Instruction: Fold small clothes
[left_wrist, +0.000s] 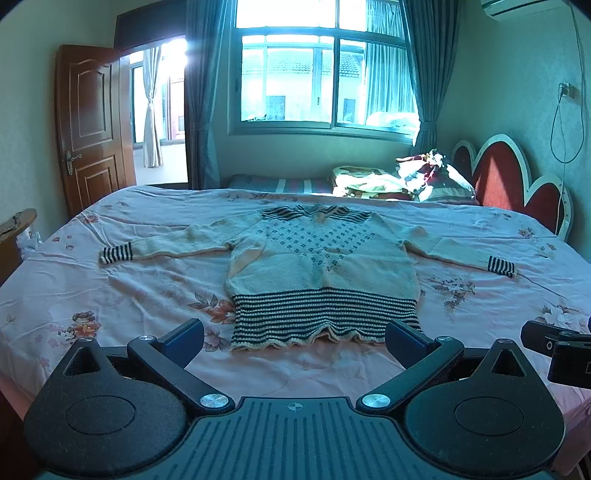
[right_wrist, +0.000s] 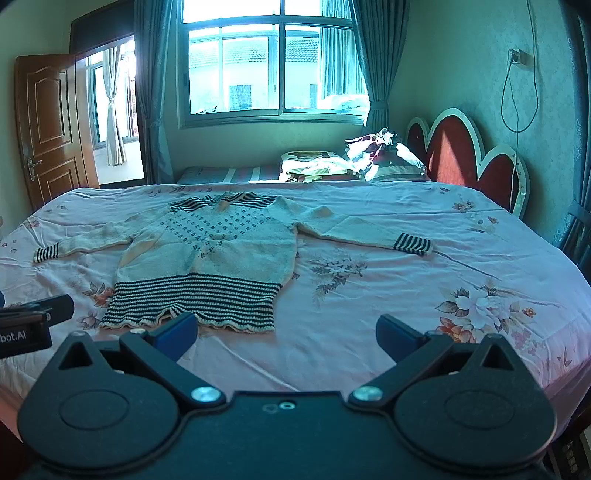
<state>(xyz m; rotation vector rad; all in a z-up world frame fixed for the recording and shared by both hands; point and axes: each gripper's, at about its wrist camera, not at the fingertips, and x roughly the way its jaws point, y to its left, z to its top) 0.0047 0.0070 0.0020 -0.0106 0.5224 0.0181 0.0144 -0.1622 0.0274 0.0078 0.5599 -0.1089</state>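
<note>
A small cream knitted sweater (left_wrist: 317, 258) with dark striped hem, cuffs and collar lies flat on the pink floral bed sheet (left_wrist: 110, 295), both sleeves spread out sideways. It also shows in the right wrist view (right_wrist: 214, 247), left of centre. My left gripper (left_wrist: 293, 341) is open and empty, hovering just in front of the striped hem. My right gripper (right_wrist: 286, 336) is open and empty, in front of the hem's right corner. The right gripper's body shows at the right edge of the left wrist view (left_wrist: 554, 347).
Pillows and a bundled quilt (left_wrist: 406, 181) lie at the far side of the bed by a red headboard (left_wrist: 509, 177). A window with curtains is behind. An open wooden door (left_wrist: 88, 125) stands at the left. The left gripper's body shows at the left edge of the right wrist view (right_wrist: 29, 321).
</note>
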